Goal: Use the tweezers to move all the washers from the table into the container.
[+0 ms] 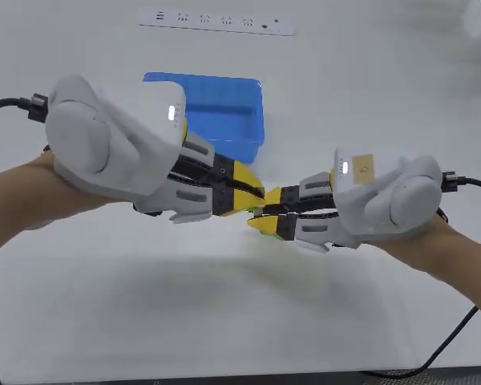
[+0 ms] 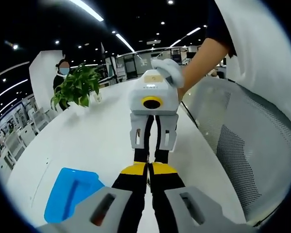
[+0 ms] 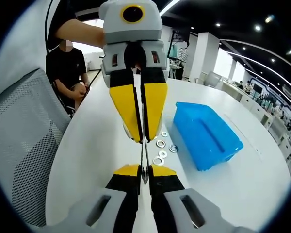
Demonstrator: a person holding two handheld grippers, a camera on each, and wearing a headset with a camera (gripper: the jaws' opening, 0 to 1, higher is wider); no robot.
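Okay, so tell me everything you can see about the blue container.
The blue container is a shallow rectangular tray, plastic by its look, with a raised rim and rounded corners. It sits flat, open side up, on the white table. In the head view the left gripper hides its left part. No washer shows inside it. A few washers lie on the table beside it, apart from it.

No word, brand or number can be read at the workbench (image 1: 224,313): the yellow sticker (image 1: 362,168) on the right gripper (image 1: 258,218) carries a mark too small to make out, the faint lettering (image 2: 149,88) on that gripper's casing in the left gripper view is blurred, and the symbols on the white power strip (image 1: 216,20) are illegible
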